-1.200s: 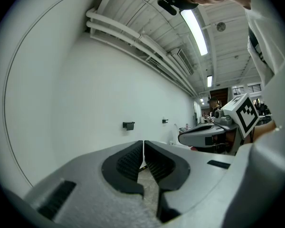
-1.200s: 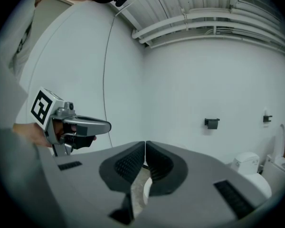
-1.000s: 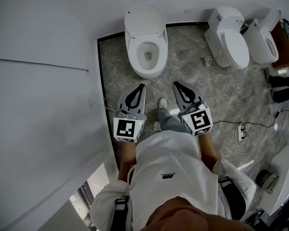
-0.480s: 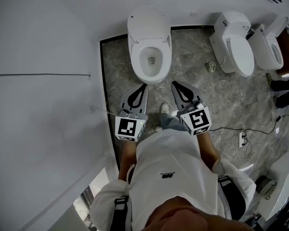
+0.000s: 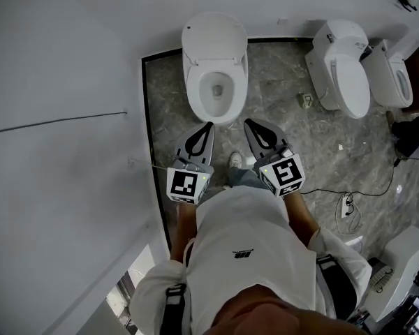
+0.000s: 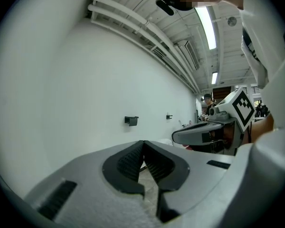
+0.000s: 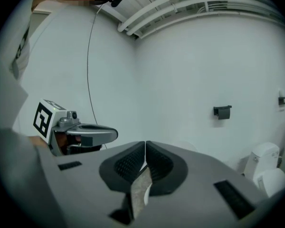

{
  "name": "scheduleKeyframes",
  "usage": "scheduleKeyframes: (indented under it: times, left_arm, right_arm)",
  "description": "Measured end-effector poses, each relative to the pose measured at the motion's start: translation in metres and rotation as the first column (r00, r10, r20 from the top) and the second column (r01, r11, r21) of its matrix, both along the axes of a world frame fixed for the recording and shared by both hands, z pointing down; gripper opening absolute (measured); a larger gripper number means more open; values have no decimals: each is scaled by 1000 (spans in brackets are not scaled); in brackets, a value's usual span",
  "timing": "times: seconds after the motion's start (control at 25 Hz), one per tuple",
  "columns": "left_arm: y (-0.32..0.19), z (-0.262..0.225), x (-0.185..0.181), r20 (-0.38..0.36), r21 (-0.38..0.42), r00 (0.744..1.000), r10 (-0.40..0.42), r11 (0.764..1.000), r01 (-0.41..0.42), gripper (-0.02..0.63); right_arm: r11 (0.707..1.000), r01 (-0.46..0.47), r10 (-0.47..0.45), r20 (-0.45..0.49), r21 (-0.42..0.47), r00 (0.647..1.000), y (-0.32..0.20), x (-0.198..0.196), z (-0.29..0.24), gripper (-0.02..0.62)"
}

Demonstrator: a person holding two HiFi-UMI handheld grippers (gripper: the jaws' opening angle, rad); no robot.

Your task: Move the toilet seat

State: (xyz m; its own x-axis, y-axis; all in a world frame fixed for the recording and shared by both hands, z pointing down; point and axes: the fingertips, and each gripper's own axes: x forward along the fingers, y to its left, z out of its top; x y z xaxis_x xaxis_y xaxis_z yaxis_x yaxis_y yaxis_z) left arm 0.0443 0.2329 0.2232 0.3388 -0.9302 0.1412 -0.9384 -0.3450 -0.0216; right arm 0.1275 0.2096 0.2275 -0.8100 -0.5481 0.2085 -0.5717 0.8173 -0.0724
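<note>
- Toilets: three white ceramic, all along the white wall (image 5: 56, 82). One is sitting straight ahead (image 5: 232, 110); two more (image 5: 342, 68) (image 5: 394, 72) are standing side by side well off to the right.
- Tongs: two, both grey with black ribbed pads and a marker cube at the rear.
- The white oval toilet seat (image 5: 195, 93) is lying on the rim of the toilet straight ahead, with the white lid (image 5: 215, 37) standing raised behind it.
- The seat's long axis is running from the wall toward the person, rounded front end pointing at the tongs.
- Left tongs (image 5: 209, 125) (image 6: 143, 144): jaws are meeting at the tips, nothing between them. They are hovering just short of the bowl's front, apart from it.
- Right tongs (image 5: 247, 122) (image 7: 145, 144): likewise pressed together and empty, level with the left pair.
- Both forearms are reaching forward from the white-shirted torso, tips angling slightly toward each other, above the grey marbled tile floor (image 5: 279, 110).
</note>
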Motion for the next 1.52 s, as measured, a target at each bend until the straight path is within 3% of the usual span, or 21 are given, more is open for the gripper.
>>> scheduleKeyframes:
  times: [0.28, 0.48, 0.6, 0.88, 1.16, 1.32, 1.52]
  left_arm:
    - [-21, 9, 1, 18, -6, 1000, -10, 1000, 10, 28]
    - [-34, 15, -5, -1, -5, 998, -62, 998, 62, 28]
    - [-41, 23, -15, 41, 10, 994, -103, 995, 103, 29]
    - [-55, 51, -38, 14, -50, 991, -134, 990, 134, 29]
    - [-71, 92, -66, 1, -109, 995, -99, 989, 99, 29]
    - [-85, 96, -70, -46, -131, 997, -64, 990, 57, 29]
    - [-100, 129, -85, -29, -159, 1000, 4, 987, -9, 29]
  right_arm:
    - [998, 38, -38, 7, -43, 999, -18, -3, 10, 31]
    - [998, 37, -37, -13, -52, 999, -30, -3, 24, 31]
    - [998, 28, -29, -31, -49, 999, -37, -5, 30, 31]
    - [1000, 6, -8, -59, -29, 998, -51, -19, 49, 31]
    - [995, -75, 68, -98, -68, 993, -71, -34, 84, 31]
    - [987, -127, 115, -121, -97, 986, -79, -37, 101, 31]
    - [975, -188, 167, -169, -120, 971, -95, -46, 126, 31]
